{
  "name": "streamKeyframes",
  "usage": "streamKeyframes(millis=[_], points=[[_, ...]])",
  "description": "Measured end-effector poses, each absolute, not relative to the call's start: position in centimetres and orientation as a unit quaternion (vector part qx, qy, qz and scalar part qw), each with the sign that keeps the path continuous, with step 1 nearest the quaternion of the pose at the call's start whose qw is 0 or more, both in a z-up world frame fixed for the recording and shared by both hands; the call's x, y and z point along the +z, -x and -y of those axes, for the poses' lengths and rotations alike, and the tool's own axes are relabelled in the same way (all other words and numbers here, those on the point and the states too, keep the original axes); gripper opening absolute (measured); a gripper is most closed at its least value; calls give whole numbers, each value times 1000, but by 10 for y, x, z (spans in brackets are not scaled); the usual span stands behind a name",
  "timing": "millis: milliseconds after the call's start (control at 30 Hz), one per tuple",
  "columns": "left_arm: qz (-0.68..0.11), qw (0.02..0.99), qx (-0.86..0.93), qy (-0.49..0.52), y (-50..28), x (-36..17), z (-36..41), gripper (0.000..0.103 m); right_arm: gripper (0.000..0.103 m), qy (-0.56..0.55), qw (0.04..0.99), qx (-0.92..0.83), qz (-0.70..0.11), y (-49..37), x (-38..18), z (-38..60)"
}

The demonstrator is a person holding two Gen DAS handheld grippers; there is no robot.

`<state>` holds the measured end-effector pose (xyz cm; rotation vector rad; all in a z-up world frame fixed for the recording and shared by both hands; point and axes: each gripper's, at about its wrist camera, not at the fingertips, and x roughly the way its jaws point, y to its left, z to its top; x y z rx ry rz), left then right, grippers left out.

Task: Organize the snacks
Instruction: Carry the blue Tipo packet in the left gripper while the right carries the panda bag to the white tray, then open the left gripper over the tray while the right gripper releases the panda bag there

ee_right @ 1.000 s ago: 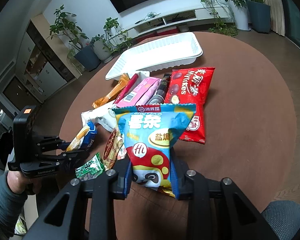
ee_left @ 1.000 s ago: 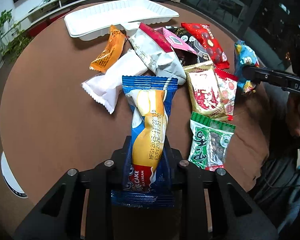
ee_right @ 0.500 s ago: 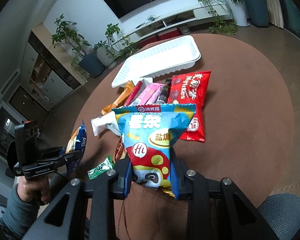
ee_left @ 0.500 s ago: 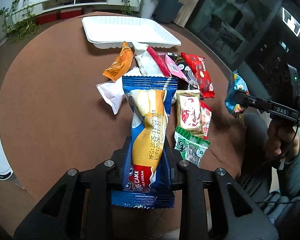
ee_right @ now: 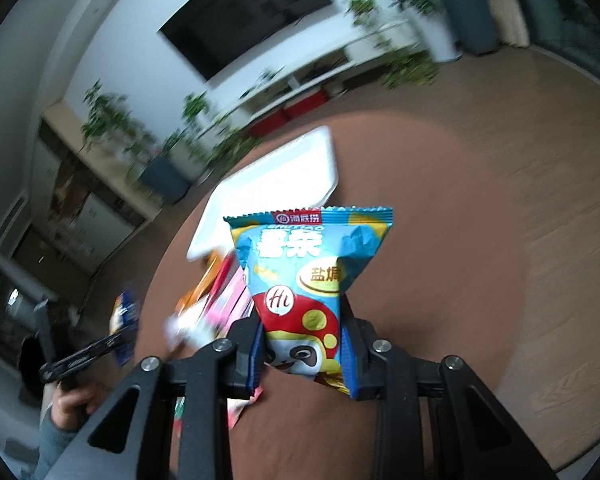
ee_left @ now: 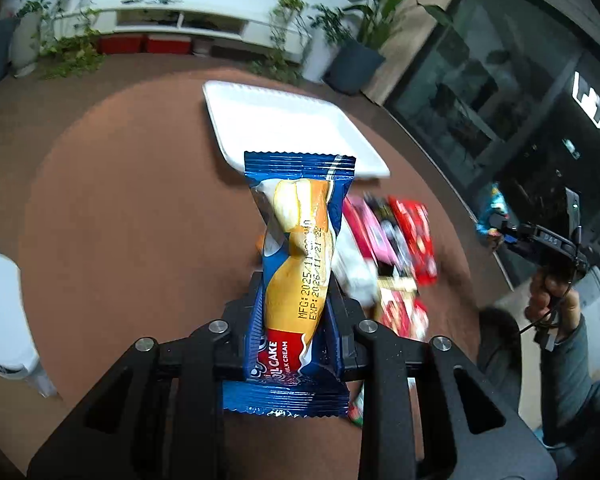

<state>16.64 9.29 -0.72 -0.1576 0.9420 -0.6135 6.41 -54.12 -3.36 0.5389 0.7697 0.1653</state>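
While white tray sits bare, left tool clamps roll cake, right tool clamps chip bag

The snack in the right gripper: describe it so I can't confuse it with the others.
Over the round brown table, the right gripper pinches a light-blue chip bag. Only it shows a panda and a red mushroom cap.

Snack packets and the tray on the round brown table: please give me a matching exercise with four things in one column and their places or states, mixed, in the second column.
1. blue roll cake packet
2. light blue chip bag with a panda
3. white rectangular plastic tray
4. red flat snack packet

a. lying in the pile on the table
b. held in the right gripper
c. nothing visible in it
d. held in the left gripper

Pairs: 1-d, 2-b, 3-c, 4-a
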Motion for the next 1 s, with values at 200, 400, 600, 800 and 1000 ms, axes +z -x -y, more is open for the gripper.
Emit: streamKeyframes(millis=[200, 400, 600, 800, 1000], points=[[-429, 856, -278, 80, -248, 32, -76, 25, 33, -241, 895, 86, -365, -140, -5, 543], [-442, 854, -269, 58, -323, 38, -30, 25, 33, -182, 880, 129, -419, -235, -11, 479], [-491, 832, -251, 53, -380, -2, 3, 25, 33, -156, 860, 124, -470, -297, -45, 452], [-527, 817, -230, 36, -403, -47, 25, 25, 33, -127, 850, 105, -501, -325, -68, 448], [-535, 816, -217, 19, -404, -71, 37, 25, 33, -109, 844, 96, -516, -332, -86, 443]])
